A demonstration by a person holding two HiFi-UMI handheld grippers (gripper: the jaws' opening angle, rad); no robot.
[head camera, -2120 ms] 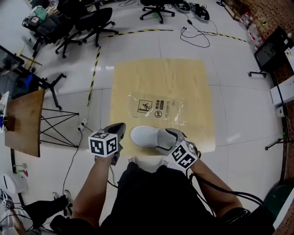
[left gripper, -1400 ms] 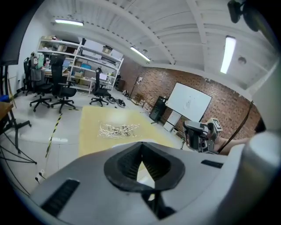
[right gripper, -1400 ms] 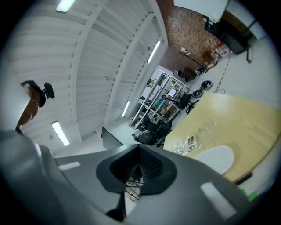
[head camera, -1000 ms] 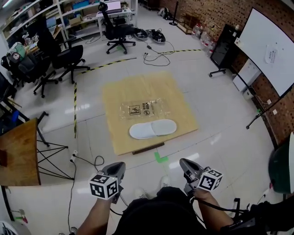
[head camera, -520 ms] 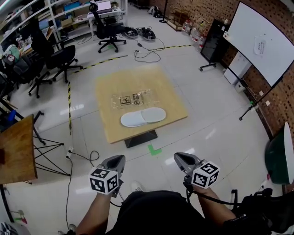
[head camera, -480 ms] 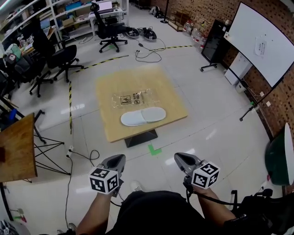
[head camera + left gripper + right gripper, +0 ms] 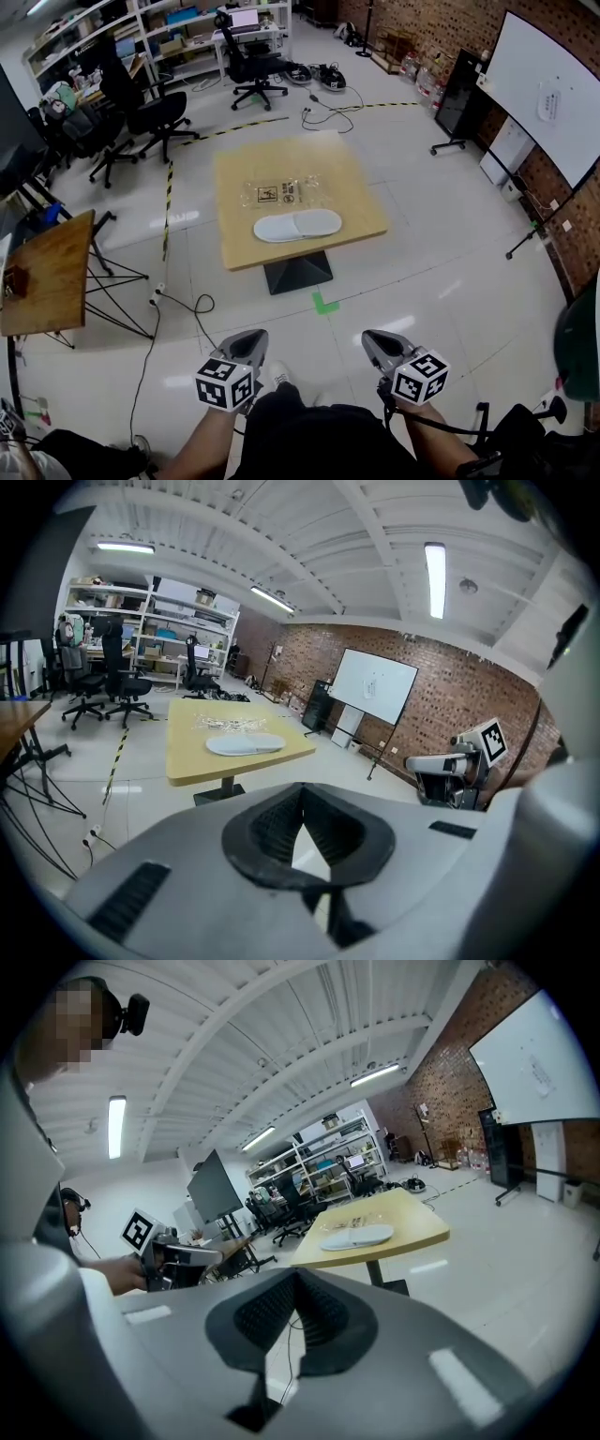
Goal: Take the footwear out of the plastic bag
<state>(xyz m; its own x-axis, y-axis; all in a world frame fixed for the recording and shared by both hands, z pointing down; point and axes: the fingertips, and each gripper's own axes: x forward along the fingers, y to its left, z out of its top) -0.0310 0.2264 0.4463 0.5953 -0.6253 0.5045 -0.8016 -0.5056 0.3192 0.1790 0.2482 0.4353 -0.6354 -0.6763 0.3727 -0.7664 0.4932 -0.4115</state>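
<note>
White fabric slippers (image 7: 298,225) on wooden table (image 7: 349,178), beside clear plastic bag (image 7: 281,194): likely light, floppy; pinch opening edge. Left gripper (image 7: 248,340), right gripper (image 7: 377,343) pressed together, empty.

The right tool (image 7: 295,1288) fills the lower half, its two dark ribbed pads pressed together with nothing between them. Beyond its tip, toward one o'clock, stands a tan surface (image 7: 408,1218) carrying a pair of white slippers (image 7: 356,1237), with a clear plastic bag (image 7: 356,1220) lying just behind them. At nine o'clock a hand (image 7: 112,1275) holds the left tool (image 7: 214,1256). A whiteboard (image 7: 534,1063) stands at two o'clock.
</note>
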